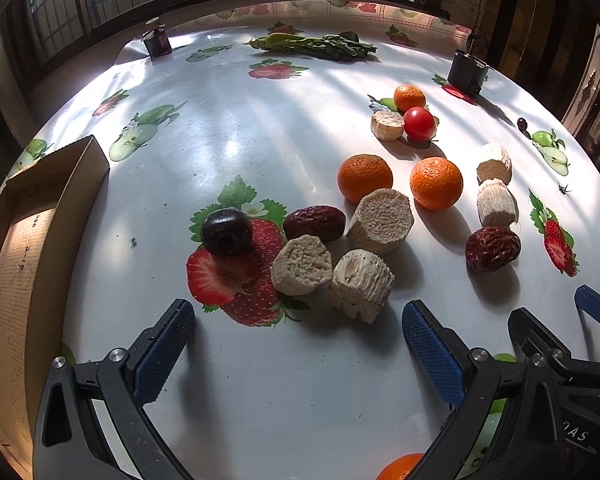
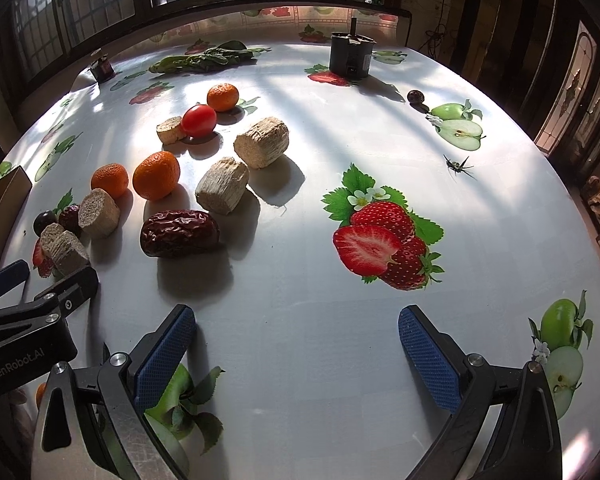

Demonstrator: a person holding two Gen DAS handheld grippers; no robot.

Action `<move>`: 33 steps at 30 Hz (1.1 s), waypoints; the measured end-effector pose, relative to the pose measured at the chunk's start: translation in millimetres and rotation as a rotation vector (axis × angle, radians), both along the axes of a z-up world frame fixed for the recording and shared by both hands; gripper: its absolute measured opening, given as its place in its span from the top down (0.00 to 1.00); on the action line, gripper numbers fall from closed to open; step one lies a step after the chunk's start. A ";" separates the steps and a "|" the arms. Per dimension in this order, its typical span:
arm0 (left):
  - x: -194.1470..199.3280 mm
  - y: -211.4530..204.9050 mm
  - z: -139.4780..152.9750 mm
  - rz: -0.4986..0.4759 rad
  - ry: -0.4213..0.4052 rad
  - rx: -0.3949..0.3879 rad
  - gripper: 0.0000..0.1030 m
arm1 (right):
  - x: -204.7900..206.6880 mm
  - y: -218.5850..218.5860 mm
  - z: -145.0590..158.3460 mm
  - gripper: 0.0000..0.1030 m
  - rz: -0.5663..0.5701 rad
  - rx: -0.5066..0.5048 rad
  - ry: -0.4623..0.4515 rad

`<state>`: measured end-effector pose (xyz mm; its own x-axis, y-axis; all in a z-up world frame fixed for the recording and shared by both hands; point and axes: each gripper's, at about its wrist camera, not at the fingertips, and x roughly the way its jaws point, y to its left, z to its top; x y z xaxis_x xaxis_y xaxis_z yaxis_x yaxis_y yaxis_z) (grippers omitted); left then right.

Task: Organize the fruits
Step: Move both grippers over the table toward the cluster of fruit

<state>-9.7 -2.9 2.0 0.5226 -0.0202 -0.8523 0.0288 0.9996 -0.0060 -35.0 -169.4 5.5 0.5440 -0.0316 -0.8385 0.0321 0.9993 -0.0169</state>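
i find both claws wide and empty: left gripper (image 1: 298, 322) aimed at the sugarcane pieces (image 1: 328, 256), right gripper (image 2: 296, 334) over bare table (image 2: 300, 380). fruit lies scattered; cardboard box (image 1: 24, 240) left, presumably for sorting.

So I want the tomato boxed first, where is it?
The tomato lies far right on the table in the left wrist view, between a small orange and a beige chunk.

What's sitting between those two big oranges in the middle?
Bare tablecloth only, in the left wrist view: the left orange and right orange stand apart, nothing between.
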 end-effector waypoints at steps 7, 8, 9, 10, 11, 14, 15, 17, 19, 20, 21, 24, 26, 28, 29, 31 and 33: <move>-5.5 9.4 5.9 -0.028 0.057 -0.041 0.00 | -1.9 -0.5 0.2 0.01 0.005 -0.001 -0.010; -9.9 12.8 9.6 -0.023 0.047 -0.065 0.00 | -1.9 -0.5 0.2 0.01 0.005 -0.001 -0.010; -15.1 16.3 14.7 -0.022 0.028 -0.078 0.00 | -1.9 -0.7 0.4 0.01 0.005 -0.001 -0.011; -22.0 19.1 21.7 -0.018 -0.002 -0.075 0.00 | -2.0 -0.7 0.4 0.01 0.005 0.000 -0.012; -29.8 22.2 30.0 -0.013 -0.036 -0.065 0.00 | -2.1 -0.8 0.6 0.01 0.006 -0.001 -0.015; -57.2 35.0 57.4 0.004 -0.149 -0.054 0.00 | -2.4 -0.5 0.4 0.01 0.001 -0.003 -0.018; -66.9 39.3 65.9 0.014 -0.187 -0.040 0.00 | -2.4 -0.3 0.4 0.01 -0.004 -0.005 -0.018; -86.9 46.5 80.4 0.034 -0.267 -0.004 0.01 | -3.4 0.0 0.7 0.01 -0.013 -0.009 -0.023; -104.4 51.7 92.2 0.058 -0.338 0.030 0.05 | -3.7 -0.4 1.4 0.01 -0.017 -0.010 -0.024; -111.2 53.0 96.8 0.066 -0.364 0.044 0.08 | -5.1 -1.3 2.7 0.01 -0.028 -0.015 -0.026; -116.8 54.0 101.7 0.070 -0.387 0.054 0.08 | -8.1 -2.2 6.3 0.02 -0.039 -0.019 -0.041; -132.4 54.7 112.6 0.086 -0.441 0.086 0.08 | -29.2 -4.5 32.0 0.04 -0.050 0.031 -0.141; -139.2 53.2 116.9 0.084 -0.457 0.098 0.08 | -50.5 -3.7 54.8 0.04 -0.057 0.064 -0.239; -143.9 53.1 119.1 0.083 -0.465 0.094 0.08 | -74.0 -3.5 73.2 0.04 -0.068 0.100 -0.343; -146.0 54.5 120.2 0.084 -0.469 0.084 0.08 | -87.3 -3.0 80.7 0.04 -0.067 0.133 -0.401; -148.7 55.7 120.8 0.080 -0.465 0.064 0.08 | -103.4 -2.5 87.1 0.04 -0.081 0.182 -0.451; -150.2 57.8 118.6 0.071 -0.451 0.040 0.08 | -109.2 -0.2 87.7 0.04 -0.086 0.218 -0.439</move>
